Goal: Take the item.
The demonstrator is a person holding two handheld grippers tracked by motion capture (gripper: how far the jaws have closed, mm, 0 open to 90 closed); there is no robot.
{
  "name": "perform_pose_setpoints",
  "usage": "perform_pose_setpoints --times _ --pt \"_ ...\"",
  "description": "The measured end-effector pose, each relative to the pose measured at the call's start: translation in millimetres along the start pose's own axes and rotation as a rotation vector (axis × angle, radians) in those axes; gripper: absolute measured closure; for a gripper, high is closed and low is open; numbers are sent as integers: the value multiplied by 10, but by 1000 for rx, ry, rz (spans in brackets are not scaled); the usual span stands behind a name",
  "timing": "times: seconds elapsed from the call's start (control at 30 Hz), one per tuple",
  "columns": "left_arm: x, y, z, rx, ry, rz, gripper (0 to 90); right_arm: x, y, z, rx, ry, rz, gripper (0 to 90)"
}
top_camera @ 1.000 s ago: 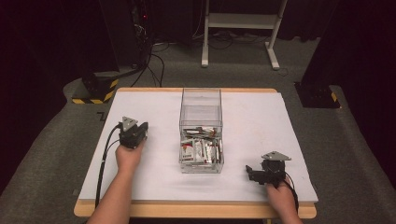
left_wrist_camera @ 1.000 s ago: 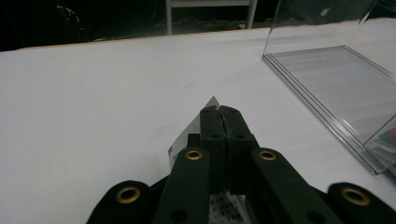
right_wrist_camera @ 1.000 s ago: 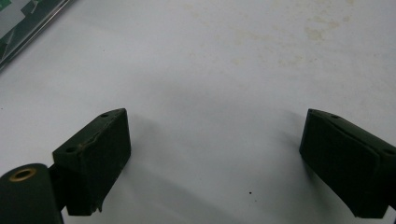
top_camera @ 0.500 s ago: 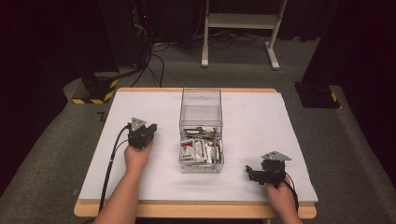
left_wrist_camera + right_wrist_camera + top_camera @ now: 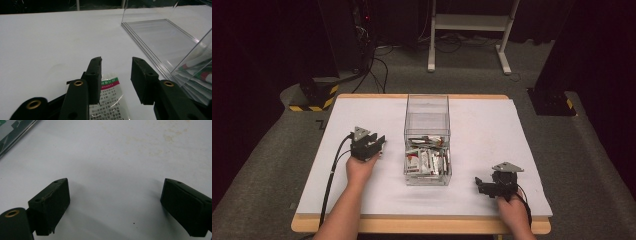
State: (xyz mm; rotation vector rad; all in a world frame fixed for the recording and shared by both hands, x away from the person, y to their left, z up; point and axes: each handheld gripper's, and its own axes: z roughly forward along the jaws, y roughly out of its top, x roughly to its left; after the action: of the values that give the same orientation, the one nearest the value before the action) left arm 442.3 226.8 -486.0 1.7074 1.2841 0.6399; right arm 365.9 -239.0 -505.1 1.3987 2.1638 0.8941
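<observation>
Sachet [image 5: 110, 100]: flat printed packet on the white table [image 5: 522, 135], at 9 o'clock of the clear box [image 5: 427, 120]. Likely light, limp, slick; pinch an edge. Left tool [image 5: 116, 75]: jaws parted above it, gripping nothing. Right tool [image 5: 120, 205]: jaws wide, empty.

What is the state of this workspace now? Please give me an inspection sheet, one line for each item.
Surface: white table, faint stains near its right side.
Job's things: clear box, sachets piled in its near end; one sachet on the table beneath the left hand-held gripper.
Clutter: nothing seen.
Grippers: left hand-held gripper open over the loose sachet; right hand-held gripper open wide, nothing between its jaws.
Cables: black cable trails from the left gripper off the near edge.
Surroundings: dark room, grey floor, white stand behind.
</observation>
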Motion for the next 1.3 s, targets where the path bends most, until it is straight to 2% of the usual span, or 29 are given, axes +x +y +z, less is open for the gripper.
perform_pose_setpoints --times 0.17,0.27,0.6,0.93,1.1,1.23,1.3 --pt "-7 16 -72 15 8 15 548 2 1 1 0 -1 -1 86" --pt "-5 5 -126 25 9 3 524 2 1 1 0 -1 -1 86" --pt "5 -135 -334 59 -3 8 489 5 1 2 1 -2 -3 86" --pt "161 -290 -605 73 -11 -24 480 6 1 2 1 -3 -4 86" --pt "264 -382 -766 84 -23 -55 476 5 1 2 1 -4 -7 86" --pt "306 -470 -855 103 -19 -48 469 7 1 2 1 -4 -4 86" --pt "316 -532 -887 131 -6 -22 469 6 2 3 1 -4 -7 86"
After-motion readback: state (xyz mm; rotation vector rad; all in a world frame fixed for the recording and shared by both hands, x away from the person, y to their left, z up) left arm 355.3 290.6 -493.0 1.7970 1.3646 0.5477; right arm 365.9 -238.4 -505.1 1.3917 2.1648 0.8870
